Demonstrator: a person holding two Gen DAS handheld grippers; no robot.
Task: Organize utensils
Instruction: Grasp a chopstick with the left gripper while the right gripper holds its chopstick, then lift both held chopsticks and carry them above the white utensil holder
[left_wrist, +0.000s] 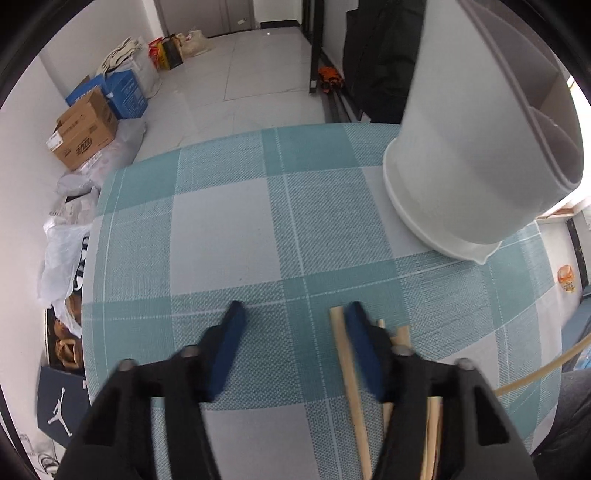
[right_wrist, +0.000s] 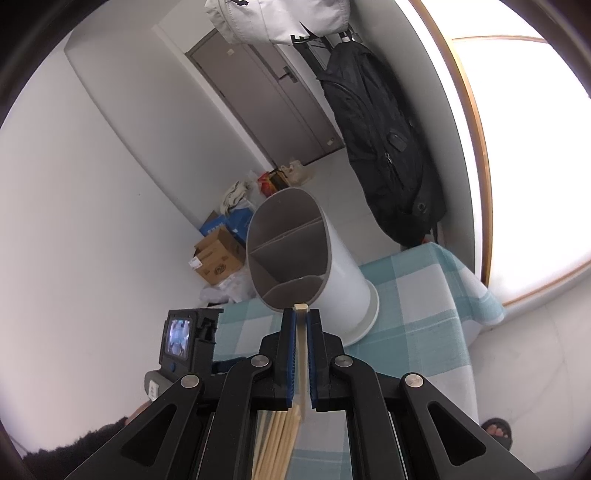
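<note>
Our right gripper (right_wrist: 301, 314) clenches one chopstick (right_wrist: 302, 354) before the holder (right_wrist: 343, 266); our left gripper (left_wrist: 293, 314) hangs released over chopsticks (left_wrist: 349, 369) on the surface (left_wrist: 229, 240).

The left gripper (left_wrist: 293, 314) hangs open over the blue checked tablecloth (left_wrist: 221, 221). Pale wooden chopsticks (left_wrist: 351, 376) lie at five o'clock, the white plastic utensil holder (left_wrist: 461, 155) at two o'clock.

Soft, even daylight fills both views, entering from a window (right_wrist: 517, 155) that is blown out to plain white in the right wrist view. Shadows on the checked worktop (left_wrist: 229, 236) are faint and diffuse. Both fisheye pictures bend straight lines strongly and darken to black at the corners, and the left tool (left_wrist: 293, 314) shows slight motion blur on its blue fingers (left_wrist: 360, 332).
</note>
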